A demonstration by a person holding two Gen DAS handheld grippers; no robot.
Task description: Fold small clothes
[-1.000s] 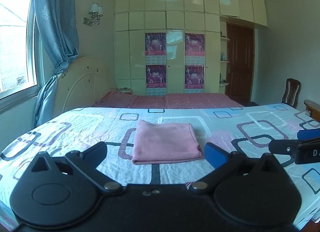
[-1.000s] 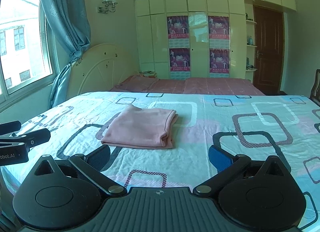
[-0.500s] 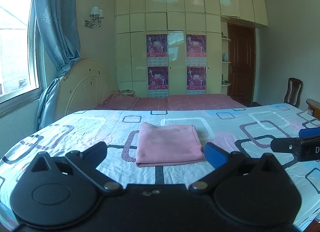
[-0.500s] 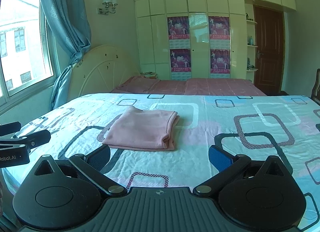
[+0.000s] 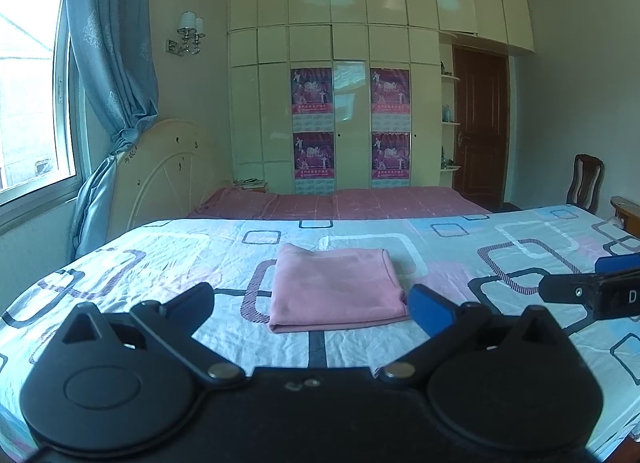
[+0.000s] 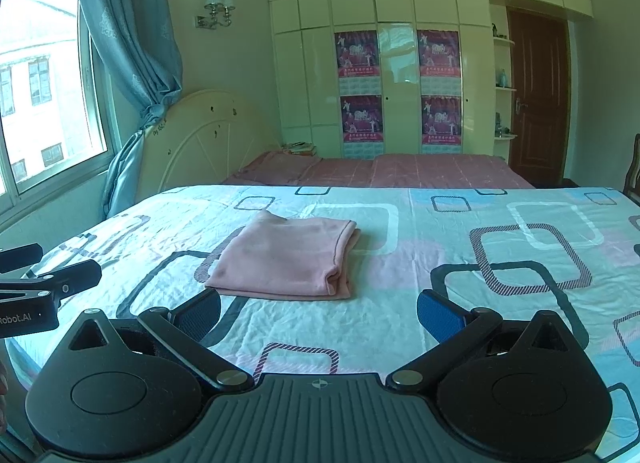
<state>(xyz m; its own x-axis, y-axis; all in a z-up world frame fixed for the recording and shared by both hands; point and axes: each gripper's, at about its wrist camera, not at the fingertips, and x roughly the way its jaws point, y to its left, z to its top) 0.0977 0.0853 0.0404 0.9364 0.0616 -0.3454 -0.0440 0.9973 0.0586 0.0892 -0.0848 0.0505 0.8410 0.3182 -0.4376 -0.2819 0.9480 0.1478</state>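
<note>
Your left hand-held gripper (image 5: 310,299) was spread wide and held nothing, and your right hand-held gripper (image 6: 319,309) stood just as wide and as bare. Against the view a second before, both had drawn back a little from the pink folded garment (image 5: 336,289), which sat slightly farther up in each wrist view; the garment itself had not shifted on the bed sheet (image 5: 168,259). It lay flat near the middle of the patterned sheet, folded into a neat rectangle, its layered fold edges facing your right side and its near edge just ahead of your left gripper's blue pads (image 5: 430,309). No finger touched it. You had open sheet all around it: broad room to the right across the square prints, and a clear strip to the left before the sheet fell away at the bed's side. Beyond the far edge lay a second bed with a red cover (image 5: 340,203). You had one garment, two grippers, four posters (image 5: 312,97) on the wardrobe (image 5: 272,103), one chair (image 5: 586,183) by the door (image 5: 480,119).
</note>
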